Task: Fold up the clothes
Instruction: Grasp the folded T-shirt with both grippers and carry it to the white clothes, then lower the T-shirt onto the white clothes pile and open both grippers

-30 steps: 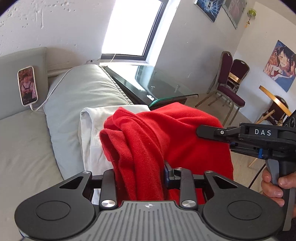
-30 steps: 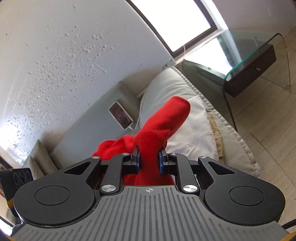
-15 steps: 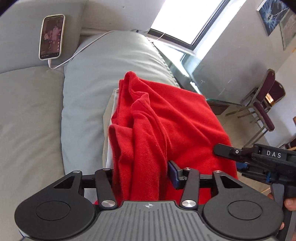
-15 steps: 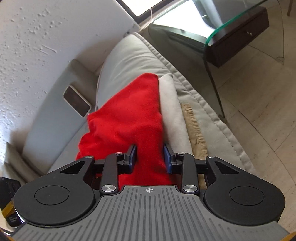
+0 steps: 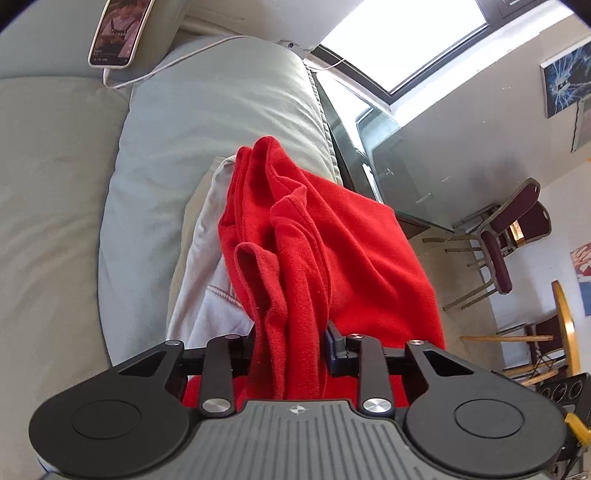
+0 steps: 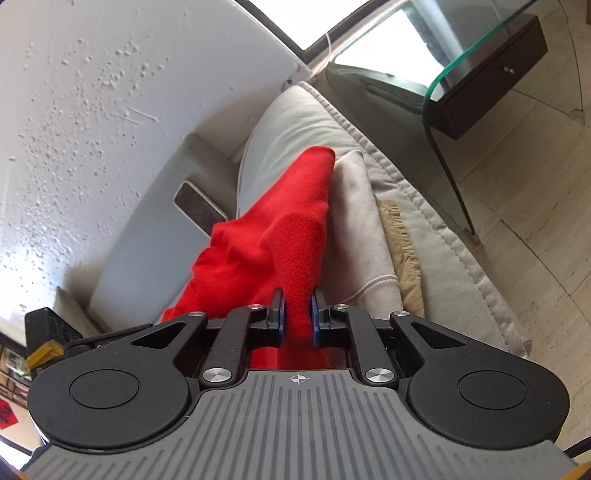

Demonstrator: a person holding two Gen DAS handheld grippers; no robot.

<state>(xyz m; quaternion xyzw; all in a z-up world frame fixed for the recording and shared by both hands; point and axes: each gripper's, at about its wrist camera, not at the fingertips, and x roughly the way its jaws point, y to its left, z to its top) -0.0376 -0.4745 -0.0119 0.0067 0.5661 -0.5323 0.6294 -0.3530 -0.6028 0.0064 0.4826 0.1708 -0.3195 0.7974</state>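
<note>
A red fleece garment (image 5: 332,240) lies bunched over a folded white garment (image 5: 207,295) on the grey sofa cushion (image 5: 203,118). My left gripper (image 5: 291,343) has a thick fold of the red cloth filling the gap between its fingers, and its jaws are closing on it. In the right wrist view the red garment (image 6: 280,229) runs away from me beside the white garment (image 6: 354,221). My right gripper (image 6: 297,314) is closing too, its blue pads pinching a narrow ridge of red cloth.
A phone (image 5: 118,33) on a white cable leans on the sofa back. A tan cloth (image 6: 399,251) pokes out under the white garment. A glass side table (image 6: 480,66) stands past the sofa's end, with chairs (image 5: 506,229) and tiled floor beyond.
Both grippers came down with the red garment onto the white one on the sofa. Their jaws widened half a second ago and have narrowed on the cloth again. The left wrist has rolled.
</note>
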